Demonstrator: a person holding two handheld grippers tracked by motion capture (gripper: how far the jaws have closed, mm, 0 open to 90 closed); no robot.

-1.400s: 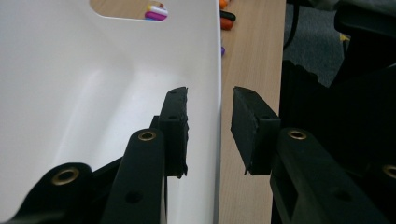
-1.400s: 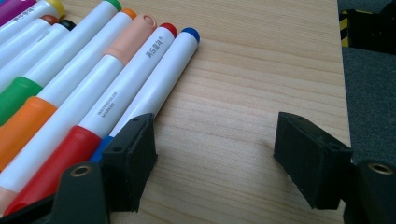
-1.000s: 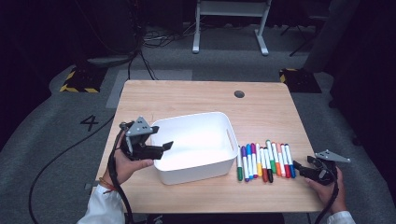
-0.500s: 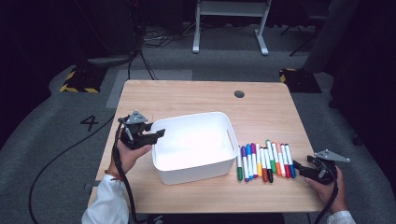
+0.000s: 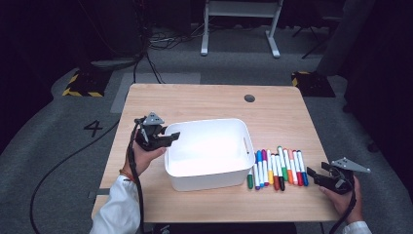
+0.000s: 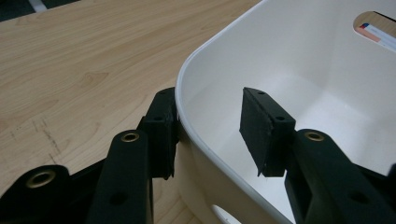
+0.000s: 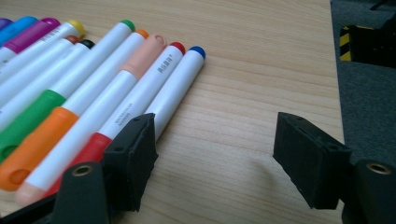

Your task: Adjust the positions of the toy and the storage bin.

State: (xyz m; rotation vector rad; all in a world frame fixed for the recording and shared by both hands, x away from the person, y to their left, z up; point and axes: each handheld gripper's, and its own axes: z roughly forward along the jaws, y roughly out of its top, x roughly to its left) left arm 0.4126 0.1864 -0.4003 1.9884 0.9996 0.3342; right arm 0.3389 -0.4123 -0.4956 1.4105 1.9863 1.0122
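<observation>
Right now the left gripper (image 5: 168,137) has its jaws parted astride the rim of the white bin (image 5: 207,174): in the left gripper view one jaw sits outside the wall, touching or nearly touching it, while the other hangs inside the bin (image 6: 327,79) with a clear gap to the wall. So the rim runs between the jaws, crossing their line of closing, and closing them would likely pinch the wall near the bin's rounded corner.

Over on the other side, the right gripper (image 5: 324,175) rests low near the front right edge of the surface (image 5: 204,100), jaws spread wide and holding nothing. In the right gripper view the row of markers (image 7: 93,88) lies just beside one jaw, with the blue-capped marker (image 7: 175,88) nearest; bare wood sits between the jaws. The markers' long axes run roughly along the jaws' reach, front to back on the surface, so a sideways shift toward the row would probably bring the blue-capped one into the gap, lengthwise.

From above, the markers (image 5: 275,168) sit between bin and right gripper, just beside the bin's right wall, making the right hand (image 5: 347,197) clearly the nearer one for picking.
</observation>
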